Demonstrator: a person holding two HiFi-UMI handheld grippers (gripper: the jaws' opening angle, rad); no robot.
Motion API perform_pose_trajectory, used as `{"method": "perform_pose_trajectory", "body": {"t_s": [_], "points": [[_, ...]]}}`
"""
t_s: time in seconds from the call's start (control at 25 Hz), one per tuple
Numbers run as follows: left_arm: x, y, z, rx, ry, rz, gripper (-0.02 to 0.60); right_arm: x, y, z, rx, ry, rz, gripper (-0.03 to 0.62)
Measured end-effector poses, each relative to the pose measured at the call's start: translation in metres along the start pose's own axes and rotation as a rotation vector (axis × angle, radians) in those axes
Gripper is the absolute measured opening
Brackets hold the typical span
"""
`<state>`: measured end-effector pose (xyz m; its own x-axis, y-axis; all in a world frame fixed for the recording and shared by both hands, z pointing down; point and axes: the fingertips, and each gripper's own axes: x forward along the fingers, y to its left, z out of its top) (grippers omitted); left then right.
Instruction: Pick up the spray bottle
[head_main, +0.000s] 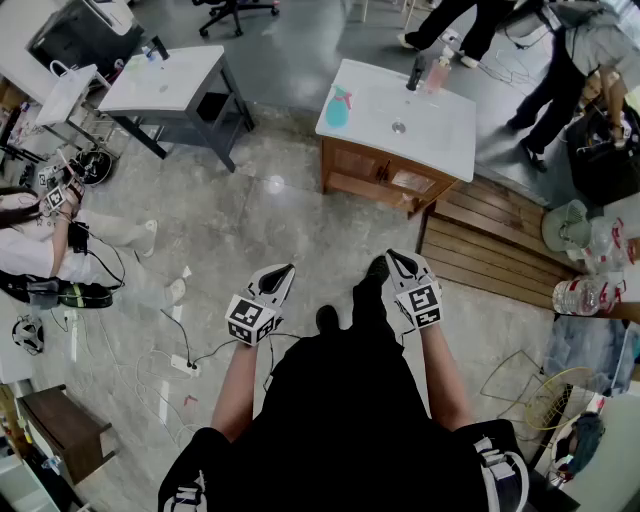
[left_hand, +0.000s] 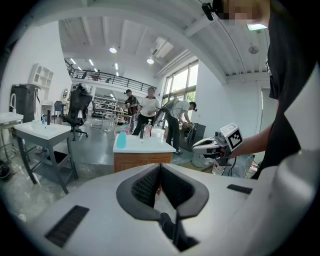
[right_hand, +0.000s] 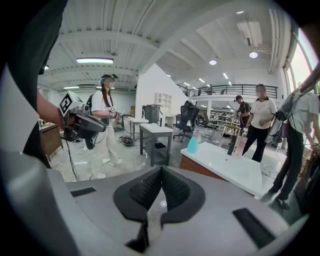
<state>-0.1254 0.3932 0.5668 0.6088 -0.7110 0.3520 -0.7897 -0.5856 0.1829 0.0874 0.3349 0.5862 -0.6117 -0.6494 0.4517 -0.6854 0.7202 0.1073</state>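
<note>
Head view: left hand-held gripper (head_main: 287, 270) and right hand-held gripper (head_main: 392, 257) are side by side in front of the person's body, both over the floor (head_main: 280, 215), tips toward 12 o'clock. Left gripper view: jaws are together, pads meeting at the tips, nothing between them. Right gripper view: same reading, jaws together and empty. The spray bottle (head_main: 338, 108), teal, stands on the white tabletop (head_main: 445, 140) of a wooden cabinet (head_main: 375, 175) at roughly 12 o'clock from the grippers and well apart from both. The bottle sits at the 9 o'clock end of that tabletop. The right gripper view shows it upright, nozzle on top. A dark faucet (head_main: 416, 72) is at the tabletop's far edge, about 1 o'clock from the bottle. Just beside the faucet is a pink item (head_main: 438, 73), probably another bottle, though it is too small to confirm. A drain hole (head_main: 399, 127) shows in the white surface between bottle and faucet. A second, grey desk (head_main: 165, 80) stands at 10 o'clock, apart from the cabinet. Neither gripper touches any object.
</note>
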Motion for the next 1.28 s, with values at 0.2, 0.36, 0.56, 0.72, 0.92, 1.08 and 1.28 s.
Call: {"method": "perform_pose_trajectory", "body": {"t_s": [0.2,0.36,0.56,0.72,0.92,1.08,1.28], "points": [[-0.002,-0.008,0.004,-0.006,-0.009,0.007,0.023,-0.004,0.006,0.000,0.000,0.001,0.013,0.015],[0.002,-0.014,0.006,-0.021,-0.003,-0.004,0.023,-0.006,-0.002,0.008,0.000,-0.012,0.010,0.015],[0.019,-0.013,0.023,0.009,0.004,-0.003,0.023,-0.005,-0.024,0.017,-0.002,-0.035,0.013,0.015],[0.048,-0.006,0.042,0.016,-0.006,0.011,0.023,0.002,-0.055,0.012,0.005,-0.032,0.009,0.015],[0.086,-0.005,0.057,0.016,-0.001,0.011,0.023,0.012,-0.092,0.005,0.038,-0.030,0.016,0.017],[0.119,-0.008,0.067,0.020,0.007,0.003,0.023,0.018,-0.125,-0.001,0.053,-0.028,0.014,0.017],[0.153,-0.002,0.085,0.025,0.001,0.004,0.023,0.032,-0.158,-0.003,0.048,-0.020,0.025,0.017]]}}
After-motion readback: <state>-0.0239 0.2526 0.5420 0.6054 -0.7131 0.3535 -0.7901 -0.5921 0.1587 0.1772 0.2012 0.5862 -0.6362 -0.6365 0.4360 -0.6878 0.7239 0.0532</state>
